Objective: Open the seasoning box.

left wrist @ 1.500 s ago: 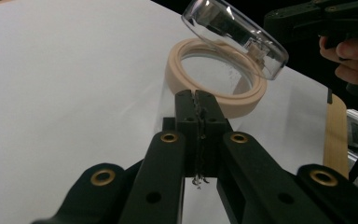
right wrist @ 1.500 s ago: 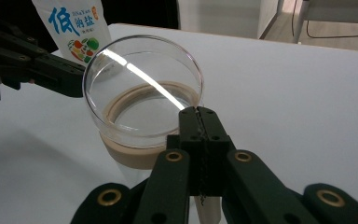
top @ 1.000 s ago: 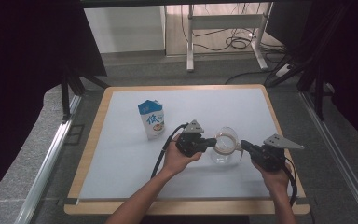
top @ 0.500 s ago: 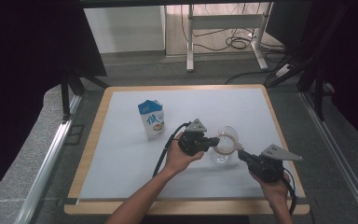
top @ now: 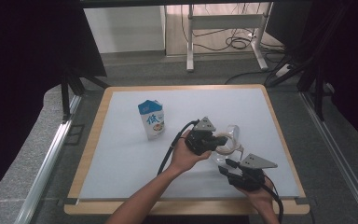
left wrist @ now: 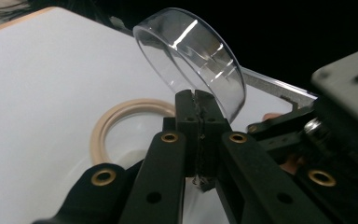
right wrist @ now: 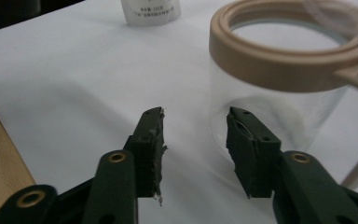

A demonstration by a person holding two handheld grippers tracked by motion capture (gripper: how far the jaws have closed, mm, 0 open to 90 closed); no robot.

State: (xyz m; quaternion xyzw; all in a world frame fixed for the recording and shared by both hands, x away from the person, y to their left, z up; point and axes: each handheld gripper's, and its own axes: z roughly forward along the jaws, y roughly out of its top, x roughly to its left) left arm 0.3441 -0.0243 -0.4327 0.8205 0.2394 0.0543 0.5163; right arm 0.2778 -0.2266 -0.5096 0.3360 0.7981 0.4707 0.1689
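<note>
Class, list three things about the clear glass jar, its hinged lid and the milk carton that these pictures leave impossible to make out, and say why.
1. High view: the clear glass jar has its base hidden by both hands and their tongs.
2. Right gripper view: the small white and blue milk carton is cut off by the top edge, and its print is blurred.
3. Left gripper view: the clear glass lid has its pinched edge covered by the left tongs.

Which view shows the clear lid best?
The left gripper view: the clear lid stands tilted, its rim pinched in the left hand-held gripper. The high view shows it small; the right gripper view catches a blurred edge.
</note>
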